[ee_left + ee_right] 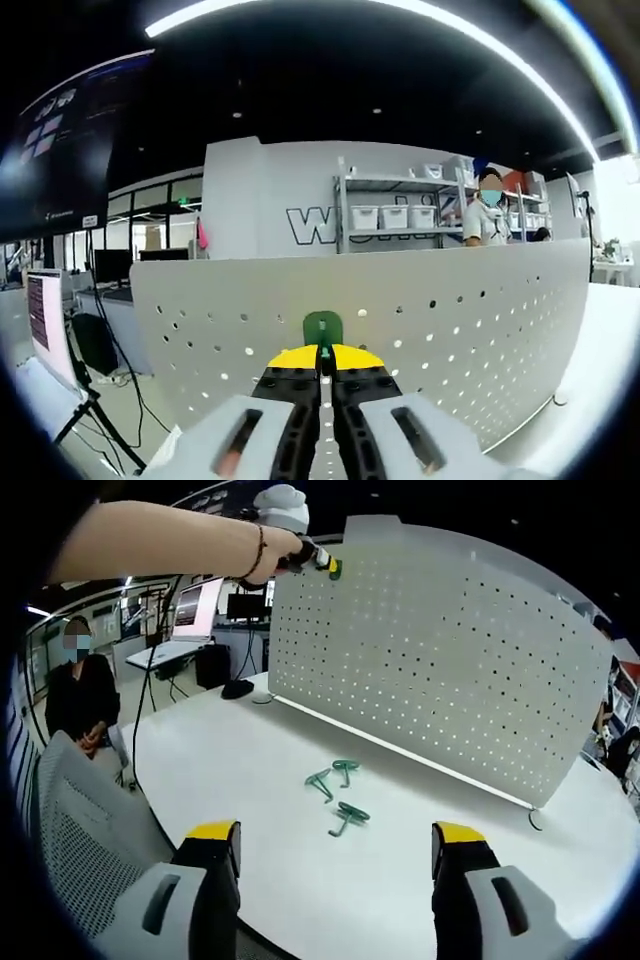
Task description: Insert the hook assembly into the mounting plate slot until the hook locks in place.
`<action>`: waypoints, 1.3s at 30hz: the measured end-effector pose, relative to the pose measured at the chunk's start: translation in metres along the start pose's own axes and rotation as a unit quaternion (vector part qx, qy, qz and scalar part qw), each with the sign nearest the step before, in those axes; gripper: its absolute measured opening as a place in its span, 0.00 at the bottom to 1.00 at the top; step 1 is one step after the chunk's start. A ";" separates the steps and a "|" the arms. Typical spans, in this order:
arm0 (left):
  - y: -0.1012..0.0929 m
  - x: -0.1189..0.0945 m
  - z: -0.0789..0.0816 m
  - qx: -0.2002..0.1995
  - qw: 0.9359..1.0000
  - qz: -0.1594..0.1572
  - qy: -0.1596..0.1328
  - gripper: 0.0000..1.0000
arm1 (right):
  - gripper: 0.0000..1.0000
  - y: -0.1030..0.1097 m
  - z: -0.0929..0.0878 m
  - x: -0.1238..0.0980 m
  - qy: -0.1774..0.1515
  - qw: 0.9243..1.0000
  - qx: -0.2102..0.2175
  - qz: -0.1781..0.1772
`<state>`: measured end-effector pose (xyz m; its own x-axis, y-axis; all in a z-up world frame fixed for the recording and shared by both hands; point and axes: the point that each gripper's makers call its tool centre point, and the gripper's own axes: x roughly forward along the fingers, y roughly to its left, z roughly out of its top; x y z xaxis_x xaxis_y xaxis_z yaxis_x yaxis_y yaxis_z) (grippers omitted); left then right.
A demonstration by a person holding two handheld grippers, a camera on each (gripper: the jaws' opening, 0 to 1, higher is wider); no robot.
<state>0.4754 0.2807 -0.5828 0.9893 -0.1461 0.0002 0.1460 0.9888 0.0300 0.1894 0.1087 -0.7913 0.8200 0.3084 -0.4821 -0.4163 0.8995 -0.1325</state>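
My left gripper [322, 354] is shut on a green hook [322, 327], whose rounded end sticks up between the yellow jaw tips. It is held close to the upper edge of the white perforated mounting plate [450, 320]. In the right gripper view, a person's arm holds the left gripper [320, 560] with the green hook [334, 570] at the upper left corner of the upright mounting plate [450, 670]. Three more green hooks [345, 818] lie loose on the white table [220, 750] in front of the plate. My right gripper [335, 865] is open and empty, low over the near table edge.
A person [80, 690] sits at the left beside a grey mesh chair [70, 820]. Monitors [190, 608] and desks stand behind the plate. Shelves with white bins [392, 215] and another person [487, 215] are at the far wall.
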 end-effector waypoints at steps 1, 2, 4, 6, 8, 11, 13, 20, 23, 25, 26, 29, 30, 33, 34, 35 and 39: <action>-0.001 -0.001 0.000 0.003 1.000 -0.001 0.002 0.01 | 0.76 0.000 -0.001 0.000 0.003 1.000 0.001 0.001; -0.001 -0.001 0.000 0.006 1.000 -0.001 0.003 0.01 | 0.76 0.000 -0.002 0.001 0.005 1.000 0.000 0.001; -0.001 -0.001 0.000 0.008 1.000 -0.005 0.007 0.02 | 0.76 0.000 -0.001 0.000 0.004 1.000 0.000 0.000; -0.001 -0.004 0.000 -0.014 1.000 -0.017 0.014 0.03 | 0.76 -0.001 -0.001 0.000 0.001 1.000 0.002 -0.001; 0.001 -0.010 -0.005 -0.022 0.999 -0.024 0.026 0.05 | 0.76 -0.002 0.000 0.000 0.001 1.000 0.003 -0.002; 0.005 -0.021 -0.008 -0.008 0.999 -0.022 0.033 0.14 | 0.76 -0.001 0.001 0.000 0.001 1.000 0.003 -0.001; 0.006 -0.027 -0.010 0.004 0.999 -0.031 0.040 0.18 | 0.76 -0.001 0.001 0.000 -0.001 1.000 0.002 0.000; 0.020 -0.051 -0.025 0.033 0.997 -0.044 0.059 0.31 | 0.74 -0.009 0.013 -0.006 -0.028 0.999 -0.007 -0.023; 0.021 -0.060 -0.028 0.049 0.995 -0.052 0.063 0.33 | 0.74 -0.009 0.010 -0.005 -0.022 1.000 -0.001 -0.019; 0.019 -0.068 -0.033 0.055 0.994 -0.063 0.065 0.34 | 0.74 -0.007 0.009 -0.005 -0.020 1.000 -0.003 -0.015; 0.017 -0.071 -0.035 0.050 0.994 -0.073 0.066 0.34 | 0.74 -0.006 0.011 -0.005 -0.023 1.000 -0.005 -0.014; 0.015 -0.086 -0.049 0.060 0.990 -0.092 0.083 0.34 | 0.74 -0.005 0.013 -0.006 -0.029 0.999 -0.008 -0.015; 0.014 -0.090 -0.053 0.063 0.990 -0.095 0.088 0.34 | 0.74 -0.005 0.013 -0.006 -0.029 0.999 -0.009 -0.015; 0.012 -0.103 -0.066 0.049 0.988 -0.109 0.101 0.35 | 0.74 -0.005 0.013 -0.006 -0.028 0.999 -0.010 -0.014; 0.009 -0.107 -0.073 0.033 0.985 -0.120 0.116 0.36 | 0.74 -0.004 0.013 -0.005 -0.028 0.999 -0.009 -0.012; 0.007 -0.109 -0.077 0.024 0.984 -0.126 0.124 0.39 | 0.74 -0.003 0.012 -0.005 -0.027 1.000 -0.009 -0.010; -0.003 -0.123 -0.093 0.012 0.978 -0.148 0.148 0.51 | 0.74 0.000 0.010 -0.004 -0.021 1.000 -0.015 -0.004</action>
<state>0.3533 0.2983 -0.6754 0.8626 -0.4065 -0.3012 0.4290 0.9033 0.0093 0.1904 0.1111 -0.7809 0.8386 0.3149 -0.4445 -0.4211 0.8924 -0.1623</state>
